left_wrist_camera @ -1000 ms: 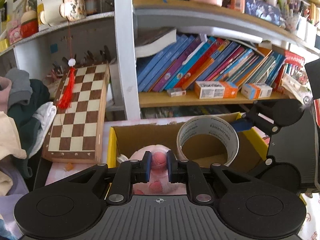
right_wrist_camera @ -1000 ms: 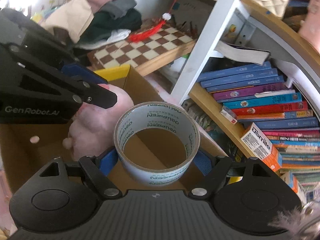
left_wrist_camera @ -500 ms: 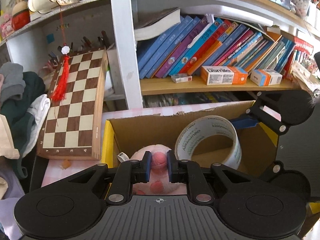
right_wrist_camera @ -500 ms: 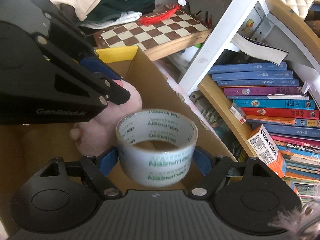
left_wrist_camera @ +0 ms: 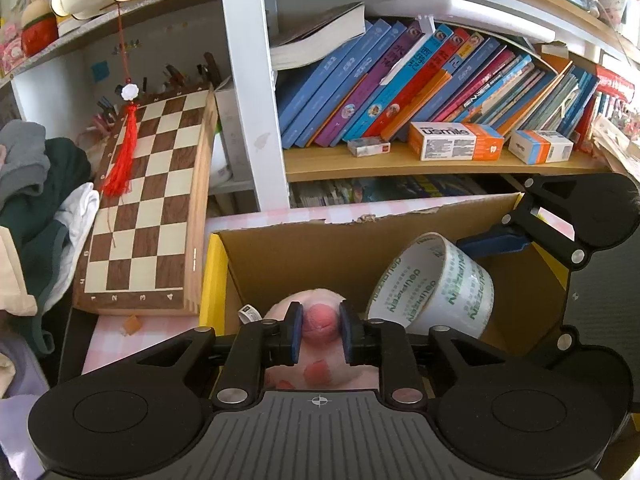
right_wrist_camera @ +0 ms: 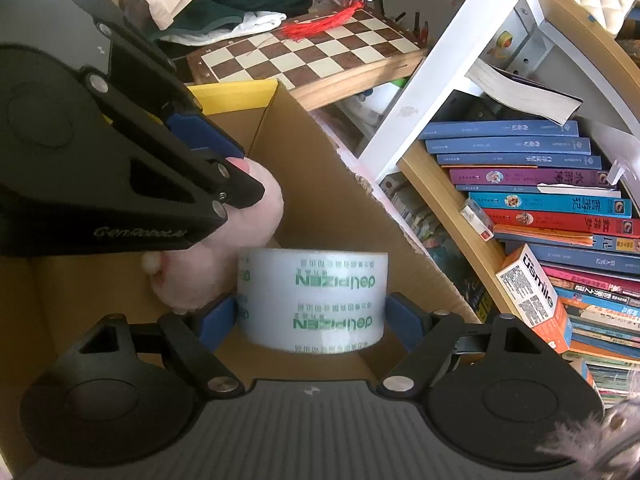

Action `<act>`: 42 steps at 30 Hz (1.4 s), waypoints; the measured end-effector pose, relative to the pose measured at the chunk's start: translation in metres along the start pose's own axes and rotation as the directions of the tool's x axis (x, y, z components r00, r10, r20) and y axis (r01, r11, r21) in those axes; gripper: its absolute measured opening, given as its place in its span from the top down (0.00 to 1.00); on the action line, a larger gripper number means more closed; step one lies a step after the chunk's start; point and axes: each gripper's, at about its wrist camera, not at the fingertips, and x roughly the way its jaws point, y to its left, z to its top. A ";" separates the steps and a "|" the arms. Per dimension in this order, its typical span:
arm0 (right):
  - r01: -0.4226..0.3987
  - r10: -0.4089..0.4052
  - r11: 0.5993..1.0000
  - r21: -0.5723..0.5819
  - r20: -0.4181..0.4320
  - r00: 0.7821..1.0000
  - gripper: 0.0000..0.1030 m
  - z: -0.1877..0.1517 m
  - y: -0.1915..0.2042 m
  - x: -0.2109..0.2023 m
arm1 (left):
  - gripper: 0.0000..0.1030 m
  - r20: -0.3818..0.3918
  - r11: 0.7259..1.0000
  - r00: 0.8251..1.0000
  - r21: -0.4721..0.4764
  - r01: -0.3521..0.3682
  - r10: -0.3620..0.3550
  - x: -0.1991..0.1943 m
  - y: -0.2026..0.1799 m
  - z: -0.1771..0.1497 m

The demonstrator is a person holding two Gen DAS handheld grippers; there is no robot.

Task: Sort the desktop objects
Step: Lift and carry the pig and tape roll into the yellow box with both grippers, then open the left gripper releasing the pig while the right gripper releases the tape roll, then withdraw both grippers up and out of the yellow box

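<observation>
A pink plush toy [left_wrist_camera: 320, 372] lies in the left part of an open cardboard box [left_wrist_camera: 320, 256]. My left gripper [left_wrist_camera: 320, 328] has the toy's red snout between its blue pads; its jaws are opening, and the pads still touch the snout. From the right wrist view the left gripper [right_wrist_camera: 240, 188] reaches in from the left over the plush toy [right_wrist_camera: 192, 280]. My right gripper [right_wrist_camera: 312, 314] is shut on a white roll of tape [right_wrist_camera: 312, 296] with green lettering, held low inside the box [right_wrist_camera: 320, 184]. The tape roll [left_wrist_camera: 436, 288] hangs right of the toy.
A wooden chessboard [left_wrist_camera: 144, 208] with a red tassel lies left of the box. Behind the box stands a bookshelf [left_wrist_camera: 400, 92] with leaning books and orange cartons [left_wrist_camera: 460, 146]. A white shelf post [left_wrist_camera: 252, 92] rises at the centre. Clothes [left_wrist_camera: 36, 184] are heaped at the far left.
The tape roll has tipped from showing its hole to showing its side, and has sunk deeper into the box. The left jaws have widened a little round the snout.
</observation>
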 end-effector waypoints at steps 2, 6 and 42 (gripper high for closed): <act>0.001 -0.001 1.000 -0.007 -0.001 1.000 0.18 0.000 0.001 0.000 | 0.66 -0.011 1.000 1.000 0.002 -0.010 0.010 0.001 0.000 0.000; 0.012 -0.012 1.000 -0.001 0.007 1.000 0.07 0.000 0.000 -0.002 | 0.33 0.003 0.999 0.999 0.006 -0.034 0.034 -0.005 0.001 -0.002; 0.090 -0.136 0.976 0.200 0.231 0.963 0.03 -0.018 0.033 -0.135 | 0.15 0.276 0.994 0.956 -0.070 -0.081 0.098 -0.163 0.012 -0.050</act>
